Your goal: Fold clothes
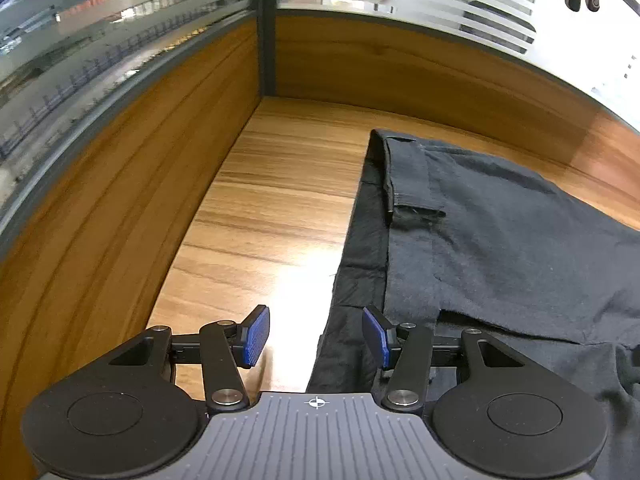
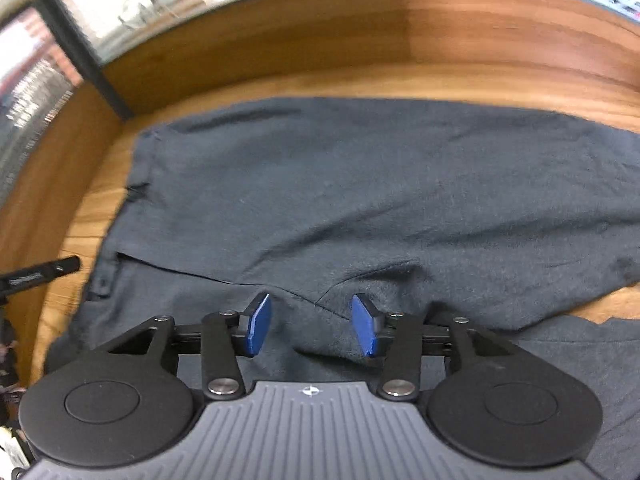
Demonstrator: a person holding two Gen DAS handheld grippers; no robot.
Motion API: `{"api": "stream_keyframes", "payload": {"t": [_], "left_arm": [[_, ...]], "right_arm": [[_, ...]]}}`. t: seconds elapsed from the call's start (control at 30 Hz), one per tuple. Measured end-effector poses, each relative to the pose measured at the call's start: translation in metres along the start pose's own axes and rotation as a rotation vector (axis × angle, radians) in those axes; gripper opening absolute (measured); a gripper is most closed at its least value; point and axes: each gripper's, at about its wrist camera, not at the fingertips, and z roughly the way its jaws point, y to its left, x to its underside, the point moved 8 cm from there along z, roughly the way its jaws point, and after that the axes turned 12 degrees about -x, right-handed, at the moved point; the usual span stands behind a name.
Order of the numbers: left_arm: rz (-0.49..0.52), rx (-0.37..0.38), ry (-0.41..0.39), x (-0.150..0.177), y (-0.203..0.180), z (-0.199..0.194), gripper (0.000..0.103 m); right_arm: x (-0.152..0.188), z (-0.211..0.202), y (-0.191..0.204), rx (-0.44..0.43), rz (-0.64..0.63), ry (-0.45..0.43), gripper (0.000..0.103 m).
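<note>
Dark trousers [image 2: 360, 184]: spread mid-frame on my bench [image 1: 260, 208], one fold made (more remain). Left tool [image 1: 316, 336]: released, straddling the trousers' edge at lower centre. Right tool [image 2: 311, 326]: released, over cloth.

Dark grey trousers [image 2: 360, 200], soft fleecy fabric, lying flat and partly folded on the wooden desk [image 1: 264, 208], waistband end toward the desk's corner, upper layer lightly wrinkled.

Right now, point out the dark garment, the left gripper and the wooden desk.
dark garment [image 2: 360, 184]: right wrist view, flat middle of the cloth.
left gripper [image 1: 316, 336]: left wrist view, gap between fingertips.
wooden desk [image 1: 272, 200]: left wrist view, bare top.
</note>
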Motion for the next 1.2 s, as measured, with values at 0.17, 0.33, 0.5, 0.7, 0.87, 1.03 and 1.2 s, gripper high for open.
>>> {"api": "stream_keyframes", "payload": {"t": [0.17, 0.33, 0.5, 0.7, 0.87, 1.03, 1.2], "left_arm": [[0.012, 0.021, 0.019, 0.0, -0.004, 0.009, 0.055], [-0.007, 0.041, 0.047, 0.005, -0.004, 0.017, 0.055], [-0.01, 0.069, 0.06, 0.006, -0.009, 0.021, 0.057], [0.014, 0.082, 0.081, 0.003, -0.017, 0.032, 0.056], [0.063, 0.093, 0.06, 0.002, -0.027, 0.031, 0.018], [0.093, 0.035, 0.017, 0.001, -0.024, 0.027, 0.008], [0.104, -0.033, -0.014, -0.003, -0.016, 0.029, 0.007]], "right_arm": [[0.001, 0.014, -0.011, -0.003, 0.074, 0.033, 0.053], [0.001, 0.031, -0.017, 0.014, 0.125, 0.05, 0.053], [-0.001, 0.04, -0.013, 0.102, 0.081, 0.042, 0.021], [0.003, 0.031, -0.014, 0.098, 0.11, 0.001, 0.005], [0.006, 0.013, -0.008, 0.098, 0.092, -0.039, 0.004], [0.004, -0.012, -0.004, 0.12, 0.081, -0.09, 0.004], [0.001, -0.039, -0.013, 0.151, 0.093, -0.124, 0.003]]}}
